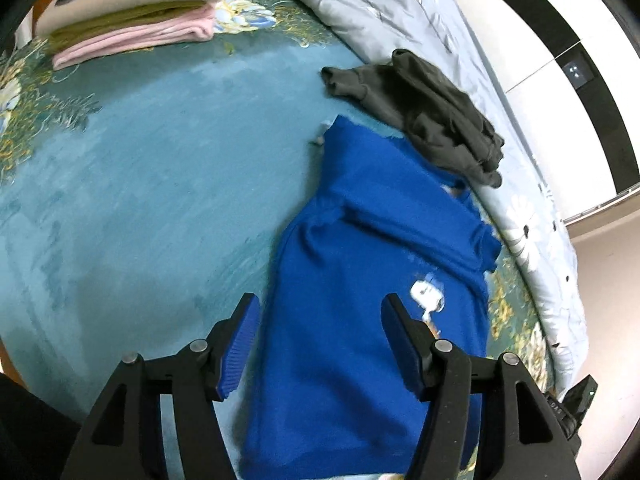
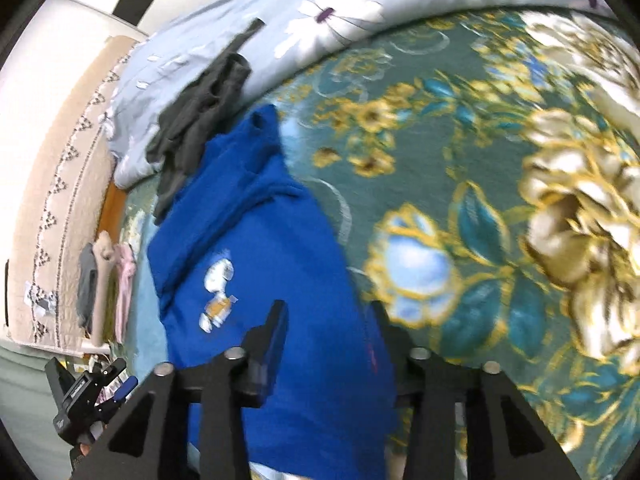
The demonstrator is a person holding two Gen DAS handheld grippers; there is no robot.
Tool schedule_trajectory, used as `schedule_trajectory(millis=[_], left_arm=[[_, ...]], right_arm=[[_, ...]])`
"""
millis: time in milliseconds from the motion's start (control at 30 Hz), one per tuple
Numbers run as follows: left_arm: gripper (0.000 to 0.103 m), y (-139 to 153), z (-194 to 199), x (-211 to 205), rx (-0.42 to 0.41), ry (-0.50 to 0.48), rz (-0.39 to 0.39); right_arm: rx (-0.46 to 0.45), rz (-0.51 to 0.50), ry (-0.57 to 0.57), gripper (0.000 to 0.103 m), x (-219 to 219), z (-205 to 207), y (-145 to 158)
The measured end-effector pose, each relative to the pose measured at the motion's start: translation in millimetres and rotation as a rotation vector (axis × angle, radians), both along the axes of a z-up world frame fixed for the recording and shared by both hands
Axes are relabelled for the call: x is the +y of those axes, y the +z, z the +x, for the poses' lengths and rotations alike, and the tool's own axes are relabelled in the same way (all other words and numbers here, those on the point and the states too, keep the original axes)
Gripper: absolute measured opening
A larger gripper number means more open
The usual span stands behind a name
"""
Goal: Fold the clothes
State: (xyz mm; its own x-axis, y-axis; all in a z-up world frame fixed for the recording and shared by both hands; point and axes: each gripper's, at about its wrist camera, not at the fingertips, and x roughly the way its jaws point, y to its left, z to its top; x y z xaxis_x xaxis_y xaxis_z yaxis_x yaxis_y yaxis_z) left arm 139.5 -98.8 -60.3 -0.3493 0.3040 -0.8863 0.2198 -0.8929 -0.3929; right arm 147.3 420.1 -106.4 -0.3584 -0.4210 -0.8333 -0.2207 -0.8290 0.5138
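A blue sweater with a small white cartoon patch lies partly folded lengthwise on the teal floral bedspread. It also shows in the right wrist view. My left gripper is open and empty, hovering over the sweater's near end. My right gripper is open and empty above the sweater's right edge. A crumpled dark grey garment lies at the sweater's far end, partly on the quilt; it also shows in the right wrist view.
A stack of folded clothes sits at the far left of the bed. A pale floral quilt runs along the far right side. The left gripper's body shows at the lower left of the right wrist view.
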Motion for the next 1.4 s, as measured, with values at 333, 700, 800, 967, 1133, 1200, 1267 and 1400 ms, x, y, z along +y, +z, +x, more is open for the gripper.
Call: schedule_trajectory(millis=[333,700,800,967,1133,1200,1267,1400], left_arm=[[0.064,-55.9,9.4,2.9,-0.256,-0.128,0.014],[0.064,-97.9,14.1,35.5,-0.436,-0.361,-0.060],[0.062,-100.9,16.0,37.0,-0.450,-0.379,-0.069],[0.044,-105.7,19.1,30.7,-0.470,-0.367,-0.062],[0.013,-110.0,22.9,35.1,-0.487,-0.391,-0.085],[0.008,-104.7,22.7,35.2,-0.469,-0.392,-0.092],[0.007,-98.6,22.7,32.8,-0.452,-0.387,-0.089],[0.007,-68.0,22.7,29.8,-0.413,-0.470,-0.113]], right_arm=[[-0.136,-0.084,0.119,0.050,-7.4,25.6,-45.2],[-0.197,-0.136,0.112,0.050,-8.1,28.4,-63.1],[-0.216,-0.200,0.070,0.050,1.0,35.0,-66.2],[-0.237,-0.243,0.084,0.050,0.8,50.2,-70.6],[-0.268,-0.195,0.071,0.025,-2.1,57.4,-69.5],[-0.282,-0.189,0.050,0.016,-0.2,59.1,-64.4],[-0.275,-0.181,0.065,0.013,-3.3,58.8,-51.3],[-0.259,-0.163,0.104,0.012,-11.0,58.1,-18.0]])
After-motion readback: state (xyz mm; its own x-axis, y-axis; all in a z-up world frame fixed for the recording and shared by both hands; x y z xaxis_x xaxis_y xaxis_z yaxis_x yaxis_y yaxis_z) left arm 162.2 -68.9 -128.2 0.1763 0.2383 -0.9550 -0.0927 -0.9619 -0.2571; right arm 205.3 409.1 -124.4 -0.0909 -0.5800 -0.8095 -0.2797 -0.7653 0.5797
